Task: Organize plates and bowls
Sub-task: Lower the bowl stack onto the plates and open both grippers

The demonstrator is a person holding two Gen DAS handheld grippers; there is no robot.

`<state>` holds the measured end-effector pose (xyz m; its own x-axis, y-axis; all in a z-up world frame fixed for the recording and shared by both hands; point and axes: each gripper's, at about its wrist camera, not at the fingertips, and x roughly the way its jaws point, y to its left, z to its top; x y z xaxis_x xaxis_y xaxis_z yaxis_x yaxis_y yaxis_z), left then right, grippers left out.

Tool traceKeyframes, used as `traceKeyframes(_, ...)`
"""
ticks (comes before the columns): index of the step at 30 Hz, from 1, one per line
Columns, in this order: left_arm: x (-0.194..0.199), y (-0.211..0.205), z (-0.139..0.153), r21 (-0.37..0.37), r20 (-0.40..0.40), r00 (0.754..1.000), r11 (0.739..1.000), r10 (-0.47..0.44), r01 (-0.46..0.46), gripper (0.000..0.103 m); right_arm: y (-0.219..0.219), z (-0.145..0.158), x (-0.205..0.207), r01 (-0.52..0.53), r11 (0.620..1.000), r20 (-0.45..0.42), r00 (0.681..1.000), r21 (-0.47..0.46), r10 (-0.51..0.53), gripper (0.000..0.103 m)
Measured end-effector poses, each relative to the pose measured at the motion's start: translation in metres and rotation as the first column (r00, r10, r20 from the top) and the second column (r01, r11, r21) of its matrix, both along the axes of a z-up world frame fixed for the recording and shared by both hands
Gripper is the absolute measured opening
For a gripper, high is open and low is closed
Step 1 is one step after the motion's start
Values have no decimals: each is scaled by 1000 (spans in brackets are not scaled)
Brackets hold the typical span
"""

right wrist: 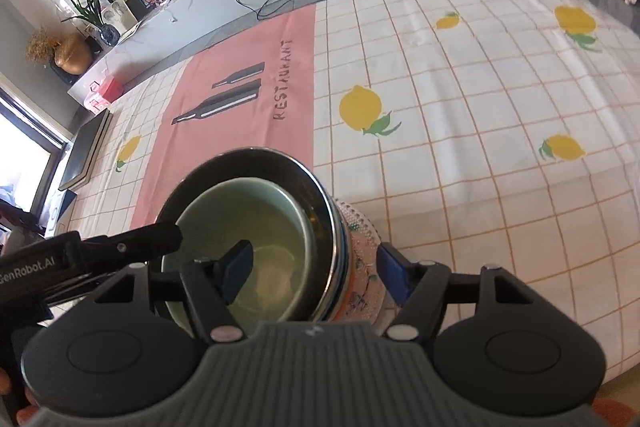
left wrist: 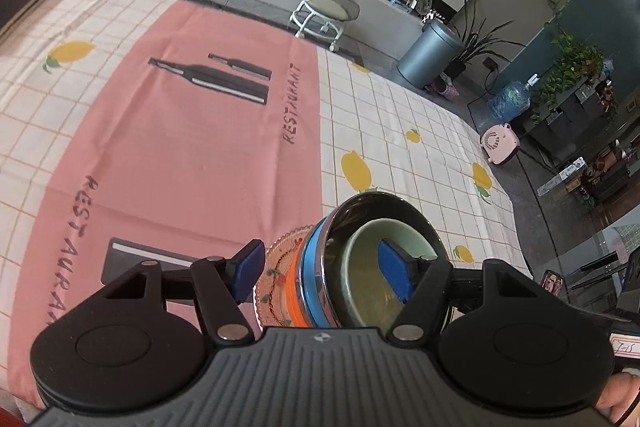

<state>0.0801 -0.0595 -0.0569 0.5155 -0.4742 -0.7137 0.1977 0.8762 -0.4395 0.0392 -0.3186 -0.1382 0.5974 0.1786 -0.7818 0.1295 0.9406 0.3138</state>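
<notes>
- Tablecloth (left wrist: 400,115), checked white with yellow lemons, spreads ahead of and beneath both claws; a pink cloth (left wrist: 180,147) printed with bottles and the word RESTAURANT lies on it, ahead and to the left of the left gripper (left wrist: 324,273).
- Stack of dishes sits right under both claws: a patterned plate (left wrist: 276,283) at the bottom, then an orange bowl (left wrist: 294,287), a blue-banded steel bowl (left wrist: 316,267), and a pale green bowl (left wrist: 360,267) nested innermost.
- Left gripper stands released, jaws wide apart; its left pad hangs outside the stack beside the plate's rim, its right pad is over the green bowl's hollow, and neither pad presses on the walls between them.
- Right gripper (right wrist: 316,273) is likewise released; one pad hovers inside the green bowl (right wrist: 240,227), the other is outside the stack next to the plate (right wrist: 360,251), apart from the steel bowl (right wrist: 320,195).
- Left claw's black body reaches in from the right claw's left side, its tip over the green bowl's rim.
</notes>
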Motion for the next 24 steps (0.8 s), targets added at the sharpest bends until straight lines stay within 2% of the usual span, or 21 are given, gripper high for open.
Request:
traceKeyframes(5, -34, 4, 34, 115, 181, 983, 993, -11, -10, 76, 19, 33, -24, -24, 991, 109, 993, -134, 39, 70)
traceKeyframes(8, -58, 10, 52, 152, 275, 961, 988, -12, -31, 76, 29, 50, -44, -32, 980, 175, 982, -196, 67, 71)
traceKeyframes(12, -94, 15, 70, 211, 397, 918, 974, -5, -86, 76, 42, 69, -74, -31, 969, 260, 961, -246, 97, 74)
traceKeyframes(14, -110, 18, 75, 227, 441, 898, 967, 4, -115, 76, 46, 76, -90, -24, 967, 293, 951, -254, 100, 75)
traceKeyframes(19, -146, 20, 77, 260, 523, 852, 951, 9, -170, 79, 53, 83, -137, -24, 972, 393, 912, -233, 117, 83)
traceKeyframes(22, -165, 14, 69, 294, 561, 828, 941, -28, -167, 86, 55, 77, -158, -22, 978, 415, 903, -207, 108, 84)
traceKeyframes(24, -173, 8, 58, 319, 561, 826, 936, -58, -151, 86, 58, 70, -175, -4, 979, 448, 889, -202, 95, 84)
